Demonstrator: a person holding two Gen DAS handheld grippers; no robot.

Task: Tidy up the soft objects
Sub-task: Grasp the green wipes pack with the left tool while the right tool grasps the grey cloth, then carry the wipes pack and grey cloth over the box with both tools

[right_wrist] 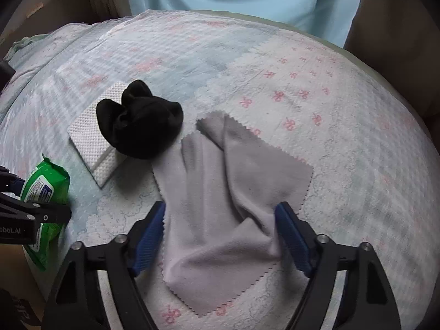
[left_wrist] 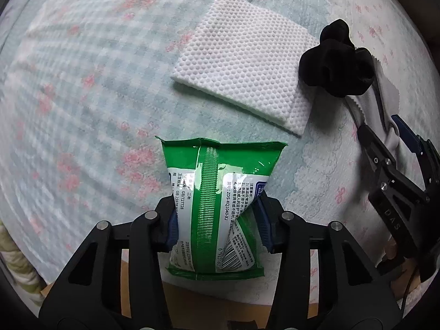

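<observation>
The left gripper (left_wrist: 217, 220) pinches a green wipes packet (left_wrist: 217, 200) between its blue-padded fingers (left_wrist: 173, 228), the packet standing at the near edge of the bed (left_wrist: 82, 96). The right gripper (right_wrist: 220, 233) has its fingers (right_wrist: 291, 236) spread to either side of a rumpled grey cloth (right_wrist: 220, 198) lying on the bedspread. A black sock bundle (right_wrist: 140, 123) rests partly on a white dimpled pad (right_wrist: 90, 137), just beside the cloth's far end.

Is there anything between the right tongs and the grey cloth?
Nothing visible. The right tongs stand open, one finger on each side of the grey cloth. The black sock lies beyond, touching the cloth's far edge.
</observation>
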